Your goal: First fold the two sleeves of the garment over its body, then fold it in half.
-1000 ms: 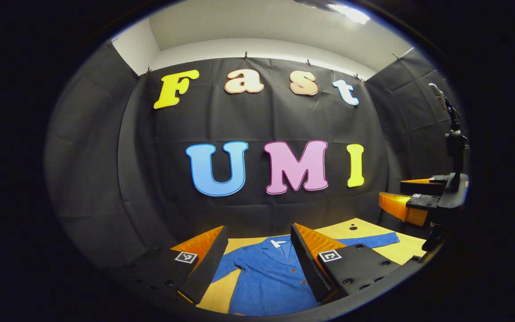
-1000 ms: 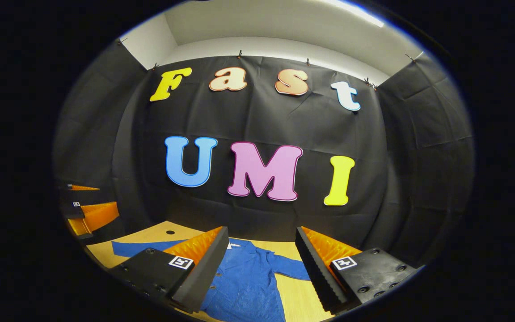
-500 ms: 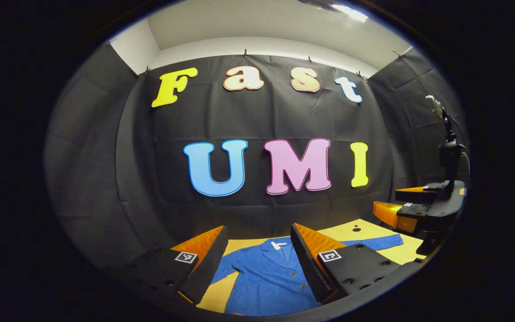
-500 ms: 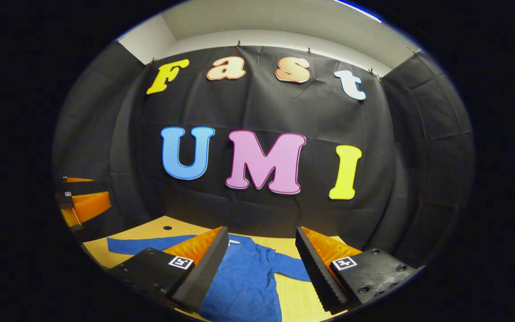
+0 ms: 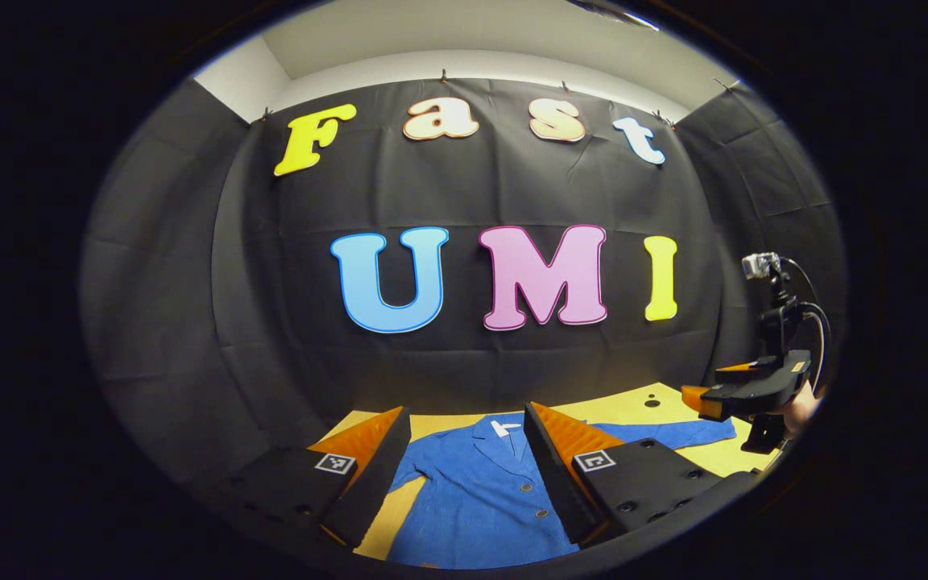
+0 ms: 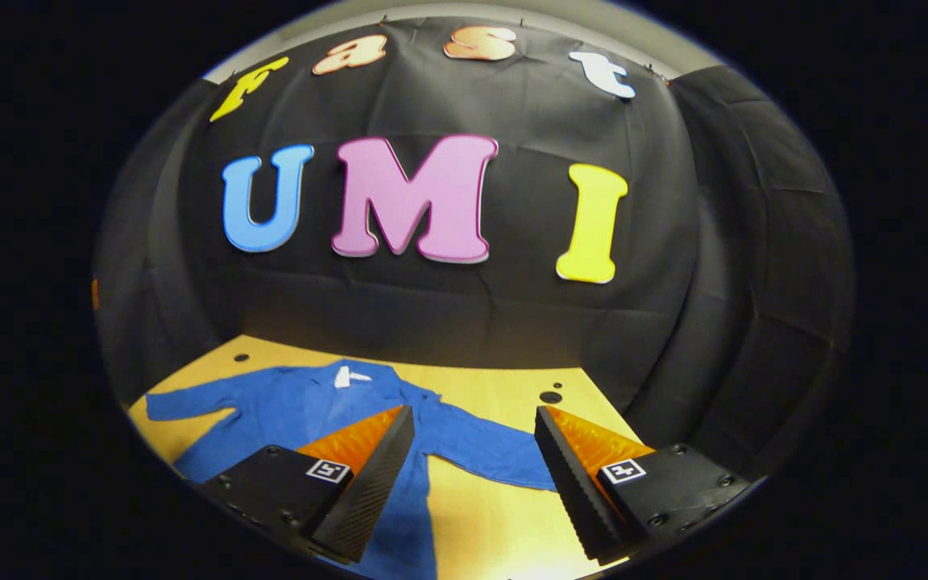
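A blue button-up shirt [image 5: 480, 491] lies flat on the wooden table, collar toward the back wall, both sleeves spread out. In the left gripper view my left gripper [image 5: 466, 466] hangs open above the shirt's body, and the right gripper [image 5: 742, 392] shows at the right edge above the right sleeve [image 5: 673, 433]. In the right gripper view the shirt [image 6: 311, 411] lies ahead and to the left. My right gripper [image 6: 474, 461] stands open there above the near sleeve [image 6: 496, 455], holding nothing.
The wooden table [image 6: 496, 524] has small round holes near its back edge [image 6: 550, 396]. Black cloth walls close the booth behind and on both sides. A hand [image 5: 798, 409] holds the right gripper at the far right.
The right gripper has dropped lower and moved forward and to the right over the table; its view tilted downward, showing more of the shirt. The left gripper tilted down slightly. Both stay open.
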`<state>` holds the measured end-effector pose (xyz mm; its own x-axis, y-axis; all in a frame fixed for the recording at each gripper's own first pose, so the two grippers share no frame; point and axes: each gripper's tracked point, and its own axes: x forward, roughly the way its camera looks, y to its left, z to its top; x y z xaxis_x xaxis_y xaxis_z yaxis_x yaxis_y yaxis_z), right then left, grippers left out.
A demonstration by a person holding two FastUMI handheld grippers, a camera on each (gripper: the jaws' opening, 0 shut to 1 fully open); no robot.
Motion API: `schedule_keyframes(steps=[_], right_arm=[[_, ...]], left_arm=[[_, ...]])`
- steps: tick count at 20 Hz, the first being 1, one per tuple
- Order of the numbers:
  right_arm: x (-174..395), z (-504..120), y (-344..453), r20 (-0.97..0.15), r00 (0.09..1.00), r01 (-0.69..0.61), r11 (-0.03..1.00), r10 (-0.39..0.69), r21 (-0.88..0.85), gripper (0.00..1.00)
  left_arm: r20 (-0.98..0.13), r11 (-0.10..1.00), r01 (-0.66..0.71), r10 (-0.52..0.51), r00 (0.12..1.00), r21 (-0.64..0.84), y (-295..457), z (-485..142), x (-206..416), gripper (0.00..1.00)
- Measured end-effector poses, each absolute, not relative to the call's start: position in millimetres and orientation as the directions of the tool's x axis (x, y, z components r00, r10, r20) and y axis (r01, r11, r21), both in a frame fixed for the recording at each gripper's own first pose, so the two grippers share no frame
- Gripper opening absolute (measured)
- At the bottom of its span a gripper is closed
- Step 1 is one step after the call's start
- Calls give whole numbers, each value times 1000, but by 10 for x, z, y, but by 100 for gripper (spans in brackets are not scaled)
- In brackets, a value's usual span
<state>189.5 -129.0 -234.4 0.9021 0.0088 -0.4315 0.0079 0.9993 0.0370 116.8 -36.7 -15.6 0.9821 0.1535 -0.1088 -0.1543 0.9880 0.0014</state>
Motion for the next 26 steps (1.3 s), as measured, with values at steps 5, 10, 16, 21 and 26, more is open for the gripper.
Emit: schedule_keyframes(steps=[5,10,16,21,26], right_arm=[[2083,-3256,-1817,-600,799,89,994,-31,67,97],[2152,-4045,-2721,-741,655,229,973,-149,6,97],[1847,-4742,-3307,-883,438,396,918,-166,24,99],[1739,-4983,-3424,-912,378,429,903,-157,23,98],[1688,-4968,-3462,-913,362,440,898,-188,-10,98]], left_arm=[[-138,986,-165,165,977,10,-727,-199,1488,81],[-190,991,-129,131,973,21,-1185,-296,1743,81],[-209,995,-91,97,973,37,-1547,-274,2025,81],[-204,996,-54,68,977,71,-1755,-234,2150,81],[-202,995,-46,62,977,84,-1860,-199,2118,81]])
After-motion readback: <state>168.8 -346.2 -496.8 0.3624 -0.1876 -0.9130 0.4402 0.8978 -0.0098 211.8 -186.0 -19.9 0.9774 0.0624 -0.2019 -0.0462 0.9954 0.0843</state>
